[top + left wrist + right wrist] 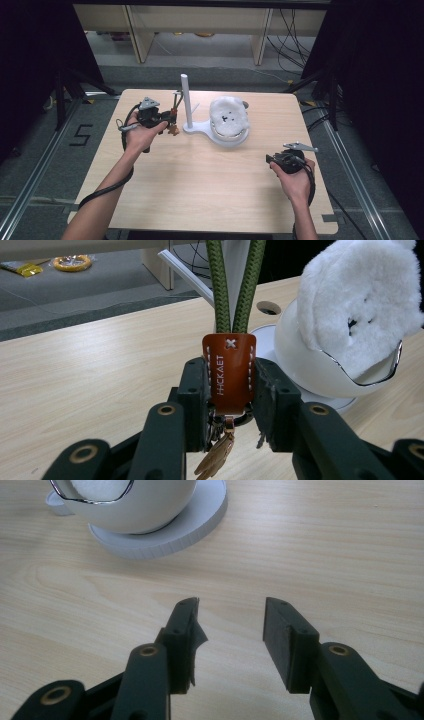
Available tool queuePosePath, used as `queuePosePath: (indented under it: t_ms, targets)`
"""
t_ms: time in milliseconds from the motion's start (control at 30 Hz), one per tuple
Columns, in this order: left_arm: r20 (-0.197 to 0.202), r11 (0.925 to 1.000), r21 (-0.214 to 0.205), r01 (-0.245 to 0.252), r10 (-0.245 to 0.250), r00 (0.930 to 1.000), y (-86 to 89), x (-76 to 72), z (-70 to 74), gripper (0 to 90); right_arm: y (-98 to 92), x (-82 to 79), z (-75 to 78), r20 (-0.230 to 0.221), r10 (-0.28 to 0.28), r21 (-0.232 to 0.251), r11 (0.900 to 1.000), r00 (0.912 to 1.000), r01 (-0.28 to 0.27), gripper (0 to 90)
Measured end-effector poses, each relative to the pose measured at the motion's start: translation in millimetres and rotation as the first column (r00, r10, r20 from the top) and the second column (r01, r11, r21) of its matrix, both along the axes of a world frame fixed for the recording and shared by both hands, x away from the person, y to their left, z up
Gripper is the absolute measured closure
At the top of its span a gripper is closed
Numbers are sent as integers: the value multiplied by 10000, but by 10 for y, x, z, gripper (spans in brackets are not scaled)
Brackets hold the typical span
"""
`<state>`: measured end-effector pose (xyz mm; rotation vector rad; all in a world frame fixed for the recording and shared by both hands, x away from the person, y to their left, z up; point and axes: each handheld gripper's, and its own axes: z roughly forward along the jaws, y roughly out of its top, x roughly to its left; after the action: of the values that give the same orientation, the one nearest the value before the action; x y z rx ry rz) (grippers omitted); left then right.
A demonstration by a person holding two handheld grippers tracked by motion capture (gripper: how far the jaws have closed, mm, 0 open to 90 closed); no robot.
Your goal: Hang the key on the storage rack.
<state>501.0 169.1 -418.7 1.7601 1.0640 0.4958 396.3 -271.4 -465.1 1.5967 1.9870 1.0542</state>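
Observation:
A keychain has an orange-brown leather tab (228, 371), a doubled green cord (235, 285) rising from it, and small keys and a pale tassel (215, 457) hanging below. My left gripper (229, 385) is shut on the leather tab; in the high view that left gripper (167, 118) holds the keychain (174, 117) just left of the white stand's upright post (186, 100). The stand's base (197, 128) also carries a white bowl with a fluffy white lining (229, 119). My right gripper (230, 630) is open above bare tabletop, near the right front of the table (280, 161).
The light wooden table (210, 185) has room in its middle and front. The bowl and its round foot (165, 527) lie ahead of the right gripper. Shelving legs (135, 35) and cables stand on the floor behind the table; black frames flank both sides.

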Motion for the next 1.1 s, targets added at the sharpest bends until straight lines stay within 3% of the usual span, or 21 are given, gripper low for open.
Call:
queuePosePath:
  t_ms: [567, 600, 733, 767, 833, 967, 1000, 1100]
  targets:
    - [-106, 10000, -48, -67, 67, 9999, -68, 57, -57, 667, -7, -8, 10, -43, 0, -55, 10000, 10000, 0, 581]
    - [-95, 10000, -42, -26, 26, 10000, -72, 62, -70, 664, -3, -2, -1, 4, 62, 96, 9999, 10000, -62, 580]
    - [-100, 10000, -47, -14, 14, 9999, -72, 60, -87, 607, -7, -1, -2, 51, 63, 57, 10000, 10000, -63, 578]
    - [-98, 10000, -46, -43, 43, 9999, -70, 57, -94, 533, -12, -2, -1, 71, 15, 18, 10000, 10000, -15, 577]
    - [33, 9998, 179, -19, 18, 10000, -52, 44, -105, 472, -11, -9, 6, 0, -76, -103, 9999, 10000, 76, 576]
    - [158, 9976, 688, -46, 36, 9999, 18, -36, -156, 391, -23, -11, 6, 13, -19, 92, 10000, 10000, 19, 573]
    - [242, 9936, 1118, -130, 103, 9997, 93, -108, -197, 351, -31, -15, 9, 12, -77, 6, 10000, 10000, 77, 571]
    - [328, 9896, 1425, -210, 164, 9993, 171, -191, -255, 315, -47, -20, 14, -4, -97, -46, 9999, 10000, 97, 568]
